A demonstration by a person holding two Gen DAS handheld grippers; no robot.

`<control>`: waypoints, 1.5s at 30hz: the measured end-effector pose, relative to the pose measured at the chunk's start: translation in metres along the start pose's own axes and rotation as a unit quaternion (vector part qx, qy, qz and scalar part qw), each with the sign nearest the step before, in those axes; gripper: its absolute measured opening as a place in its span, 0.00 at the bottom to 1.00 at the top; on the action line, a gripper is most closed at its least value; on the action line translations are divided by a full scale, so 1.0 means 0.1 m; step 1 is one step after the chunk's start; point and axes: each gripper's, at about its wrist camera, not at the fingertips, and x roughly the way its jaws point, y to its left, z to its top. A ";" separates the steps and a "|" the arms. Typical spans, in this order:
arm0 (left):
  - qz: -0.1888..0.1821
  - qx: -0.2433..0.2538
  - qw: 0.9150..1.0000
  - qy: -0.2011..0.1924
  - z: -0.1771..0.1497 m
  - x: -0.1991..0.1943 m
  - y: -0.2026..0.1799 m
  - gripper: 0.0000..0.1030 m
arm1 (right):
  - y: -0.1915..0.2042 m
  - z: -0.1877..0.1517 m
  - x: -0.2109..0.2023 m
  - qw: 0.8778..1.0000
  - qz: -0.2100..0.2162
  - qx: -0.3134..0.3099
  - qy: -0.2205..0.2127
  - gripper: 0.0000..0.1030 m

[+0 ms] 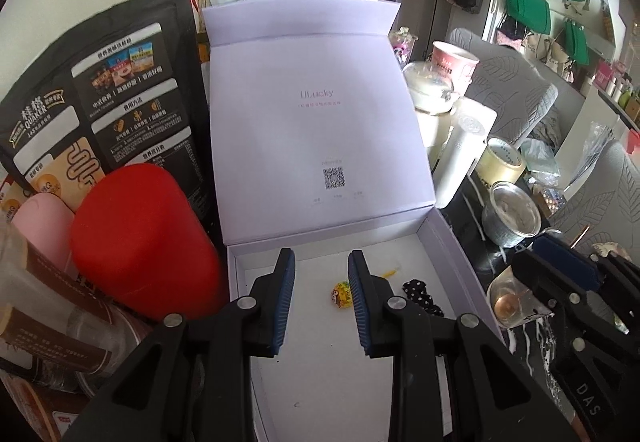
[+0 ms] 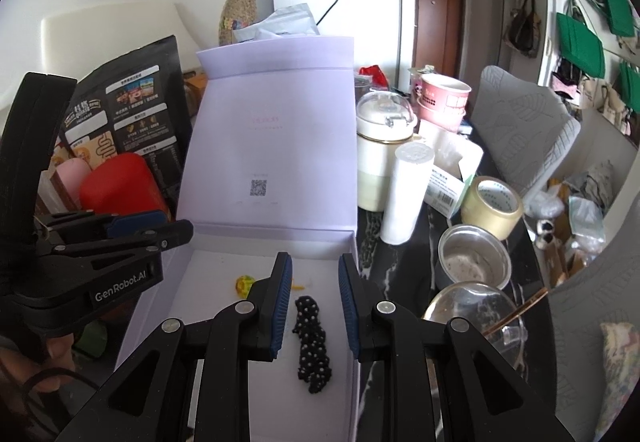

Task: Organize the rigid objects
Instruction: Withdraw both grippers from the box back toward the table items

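Left wrist view: box lid (image 1: 320, 113) reads "ULucky"; both tongs (image 1: 321, 298) (image 2: 311, 302) gape wide, empty.

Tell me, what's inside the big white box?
Inside the white box lie a black polka-dot scrunchie, a small yellow wrapped candy and a thin yellow scrap. The two open grippers hide the near part of the floor, so something more could lie there.
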 end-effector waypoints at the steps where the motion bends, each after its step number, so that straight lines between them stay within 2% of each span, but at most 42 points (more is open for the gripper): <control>1: 0.000 0.001 1.000 -0.006 0.00 -0.04 -0.01 0.26 | 0.00 0.00 -0.03 1.000 -0.001 -0.001 0.000 0.24; 5: 0.005 0.002 1.000 -0.026 0.00 -0.20 -0.05 0.26 | 0.01 0.00 -0.16 1.000 0.000 -0.005 -0.007 0.24; 10: -0.003 -0.007 1.000 -0.027 -0.03 -0.30 -0.06 0.26 | 0.02 -0.02 -0.37 1.000 -0.009 -0.007 -0.017 0.24; 21: 0.005 0.003 0.999 -0.048 -0.14 -0.72 -0.14 0.26 | 0.08 -0.12 -0.77 0.999 -0.006 -0.007 -0.038 0.24; 24: 0.004 0.004 0.998 -0.055 -0.17 -0.84 -0.16 0.26 | 0.09 -0.16 -0.89 0.999 -0.007 -0.007 -0.046 0.31; 29: 0.005 0.006 0.997 -0.071 -0.24 -1.03 -0.20 0.26 | 0.14 -0.22 -1.11 0.998 -0.011 -0.012 -0.058 0.31; 32: 0.000 0.008 0.997 -0.074 -0.29 -1.14 -0.23 0.26 | 0.14 -0.28 -1.24 0.998 -0.013 -0.009 -0.064 0.37; 38: -0.002 0.010 0.996 -0.086 -0.43 -1.37 -0.26 0.26 | 0.17 -0.43 -1.46 0.997 -0.015 -0.003 -0.070 0.37; 45: -0.010 0.012 0.996 -0.082 -0.68 -1.51 -0.32 0.26 | 0.22 -0.68 -1.73 0.997 -0.017 -0.001 -0.079 0.41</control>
